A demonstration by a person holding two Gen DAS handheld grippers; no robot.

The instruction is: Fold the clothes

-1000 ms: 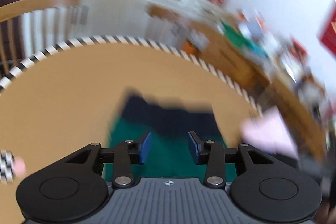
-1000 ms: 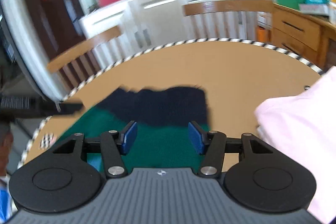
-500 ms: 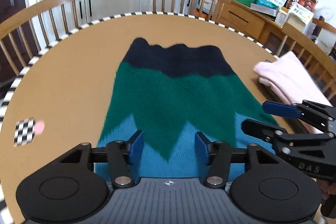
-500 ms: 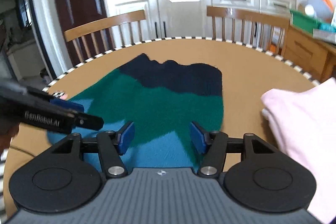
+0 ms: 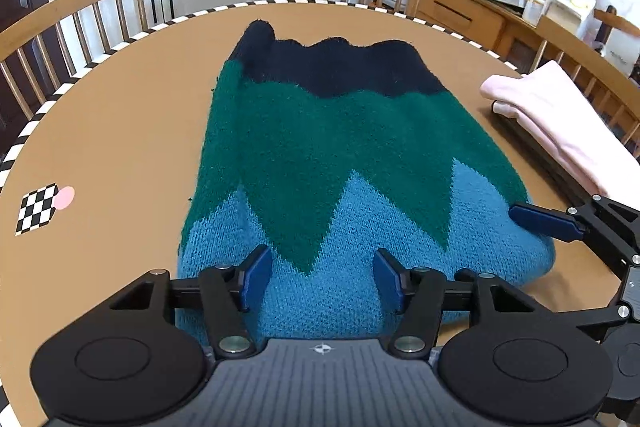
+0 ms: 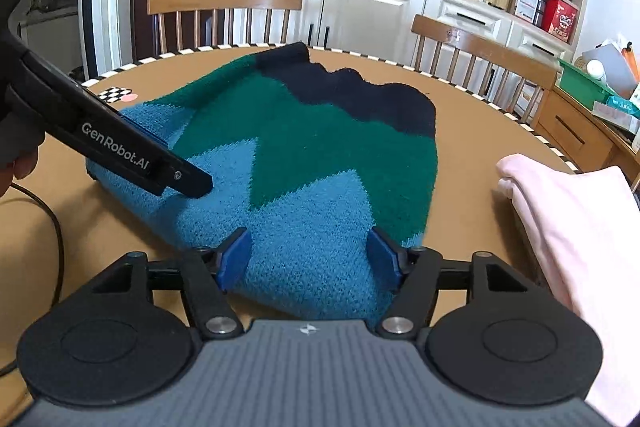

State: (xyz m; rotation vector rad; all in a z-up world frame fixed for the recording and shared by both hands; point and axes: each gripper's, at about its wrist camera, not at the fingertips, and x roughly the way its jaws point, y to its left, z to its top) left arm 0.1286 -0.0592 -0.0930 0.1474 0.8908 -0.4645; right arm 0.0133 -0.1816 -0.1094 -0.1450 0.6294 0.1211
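The sweater (image 5: 340, 163), knitted in blue, green and navy bands, lies folded on the round surface (image 5: 120, 131). Both grippers, left (image 5: 322, 281) and right (image 6: 308, 259), have just been opening; their jaws stand apart over its blue near edge, gripping nothing. A pink garment (image 5: 560, 119) lies just beside it.

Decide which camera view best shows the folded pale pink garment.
The left wrist view: the folded pale pink garment shows its stacked fold edge and most of its length there. The right wrist view crops it at the frame's right edge.
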